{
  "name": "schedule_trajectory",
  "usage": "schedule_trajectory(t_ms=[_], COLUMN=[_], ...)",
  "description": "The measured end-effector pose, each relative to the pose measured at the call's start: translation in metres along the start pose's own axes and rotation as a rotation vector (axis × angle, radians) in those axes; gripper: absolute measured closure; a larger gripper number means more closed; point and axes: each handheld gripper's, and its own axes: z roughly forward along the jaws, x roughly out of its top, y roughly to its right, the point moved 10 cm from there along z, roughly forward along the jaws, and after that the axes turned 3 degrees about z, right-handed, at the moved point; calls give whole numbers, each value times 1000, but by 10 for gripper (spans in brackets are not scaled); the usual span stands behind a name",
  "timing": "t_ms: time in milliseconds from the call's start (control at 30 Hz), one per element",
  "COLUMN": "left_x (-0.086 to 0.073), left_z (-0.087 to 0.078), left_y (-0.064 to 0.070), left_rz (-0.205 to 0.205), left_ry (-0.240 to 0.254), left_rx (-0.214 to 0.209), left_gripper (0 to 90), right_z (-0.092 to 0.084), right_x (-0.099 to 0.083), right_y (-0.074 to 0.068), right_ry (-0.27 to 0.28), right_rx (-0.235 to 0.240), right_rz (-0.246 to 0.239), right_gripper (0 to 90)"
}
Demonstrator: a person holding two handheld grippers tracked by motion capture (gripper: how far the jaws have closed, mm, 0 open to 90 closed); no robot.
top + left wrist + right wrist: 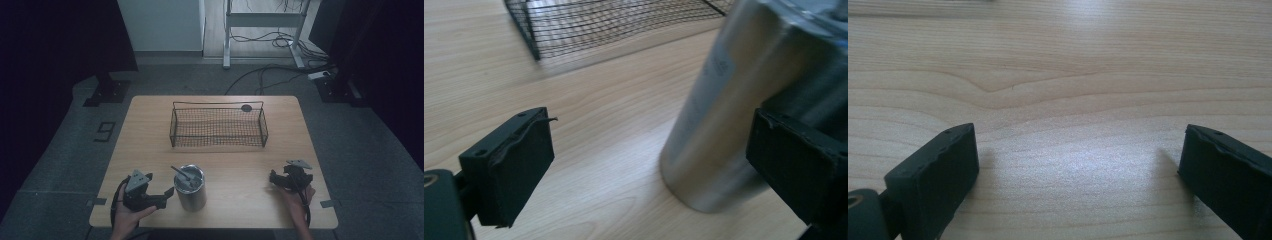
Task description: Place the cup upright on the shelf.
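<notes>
High view shows the wooden table (150,130) first, pale and broad, with a black wire basket (218,126) standing toward its far middle. Nearer the person's edge, left of centre, a steel cup (190,187) stands upright, and a thin utensil (179,173) leans out of its mouth toward the left. The left gripper (167,192), held in the person's left hand (127,215), lies just beside the cup on its left, jaws pointing at the cup's side. Left gripper view has those jaws spread wide with nothing clamped between them: one jaw is over bare wood, the other sits in front of the cup's lower wall, though contact cannot be told. The right gripper (273,179) rests well apart near the table's right edge, and the right gripper view shows its jaws wide apart over plain wood, holding nothing.
</notes>
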Motion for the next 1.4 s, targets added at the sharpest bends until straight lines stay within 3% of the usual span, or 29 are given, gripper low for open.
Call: schedule_trajectory(t_ms=[167, 400, 733, 767, 1400], left_x=[1, 4, 10, 10, 10], left_z=[-1, -7, -11, -10, 20], left_y=[3, 9, 33, 38, 64], left_rz=[7, 10, 38, 41, 72], left_ry=[-2, 11, 27, 26, -7], left_rx=[5, -24, -107, -122, -146], left_gripper=[51, 45, 28, 24, 0], right_z=[0, 0, 0, 0, 0], right_x=[0, 0, 0, 0, 0], right_y=[0, 0, 0, 0, 0], right_ry=[0, 1, 1, 1, 1], right_rx=[1, 1, 1, 1, 1], right_rz=[0, -1, 0, -1, -1], right_gripper=[25, 27, 28, 28, 28])
